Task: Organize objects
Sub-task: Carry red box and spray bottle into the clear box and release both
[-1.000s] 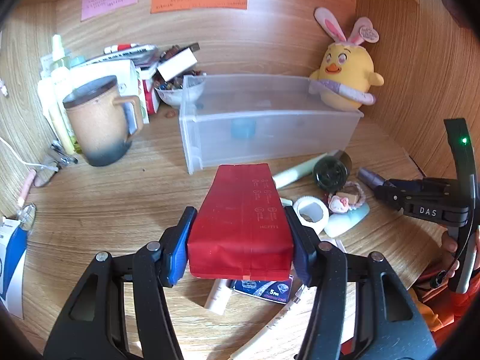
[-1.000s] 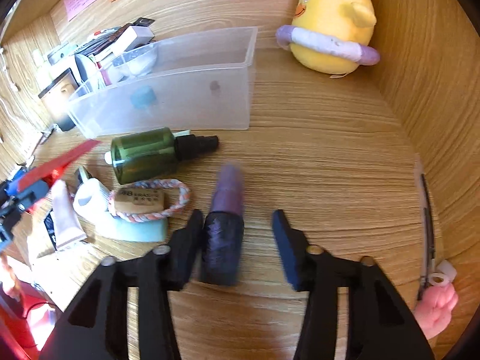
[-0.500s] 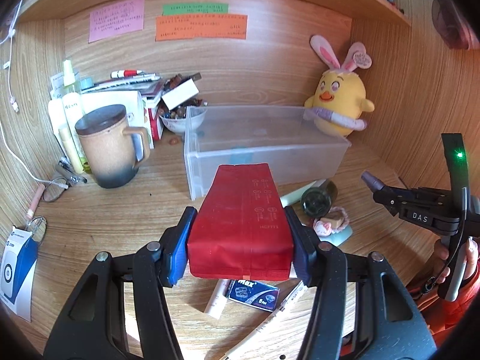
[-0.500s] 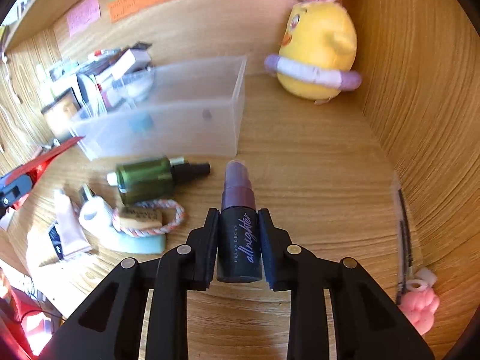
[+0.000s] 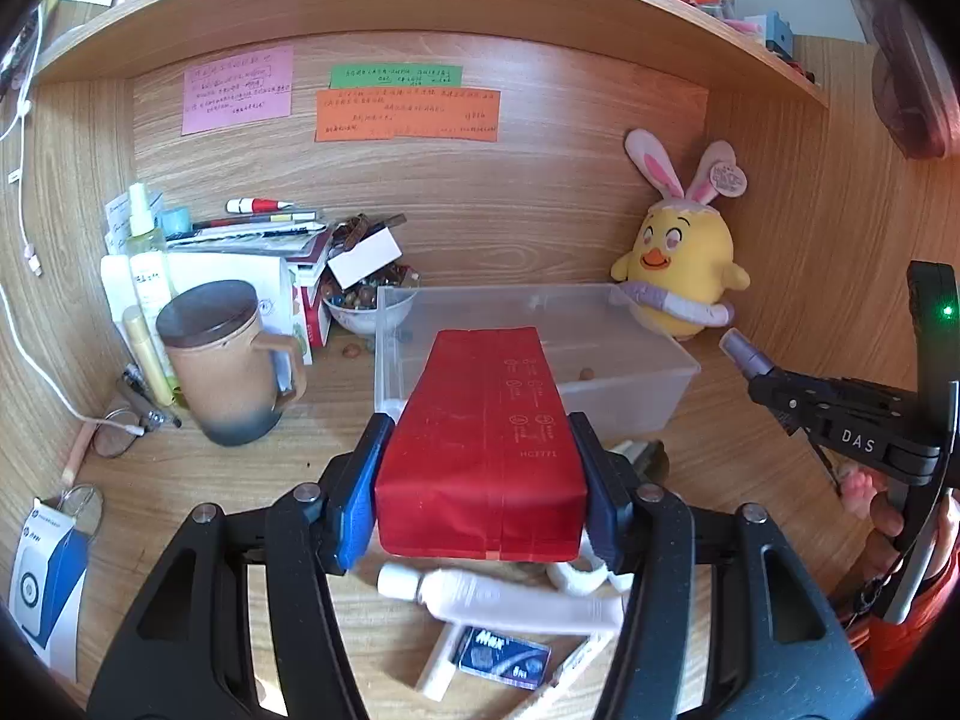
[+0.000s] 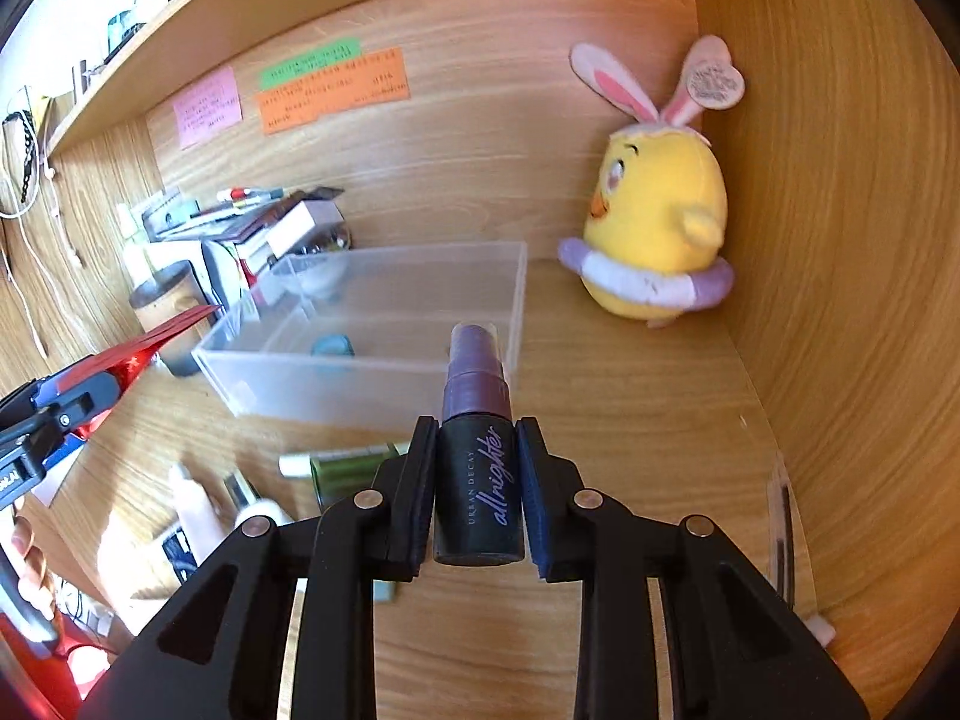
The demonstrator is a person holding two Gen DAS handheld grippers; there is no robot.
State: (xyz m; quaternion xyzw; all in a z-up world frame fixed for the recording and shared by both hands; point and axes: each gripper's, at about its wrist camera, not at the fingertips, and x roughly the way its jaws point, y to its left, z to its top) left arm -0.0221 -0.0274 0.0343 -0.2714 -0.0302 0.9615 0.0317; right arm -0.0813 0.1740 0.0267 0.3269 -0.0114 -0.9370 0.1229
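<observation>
Left gripper (image 5: 480, 474): jaws roughly half apart, blue pads pressed flat vs both sides of red foil pouch (image 5: 480, 438), pouch lifted off desk, pointing fwd & tilted down. Black arms spread wide at bottom of left wrist view.

Right gripper (image 6: 477, 480): jaws narrow, clamped on dark setting-spray bottle (image 6: 477, 468), purple cap fwd, also raised & angled down; jaws have just been closing onto it. Seen side-on at right edge of left wrist view, green light on, handle wrapped by person's hand (image 5: 894, 516), orange sleeve below.
</observation>
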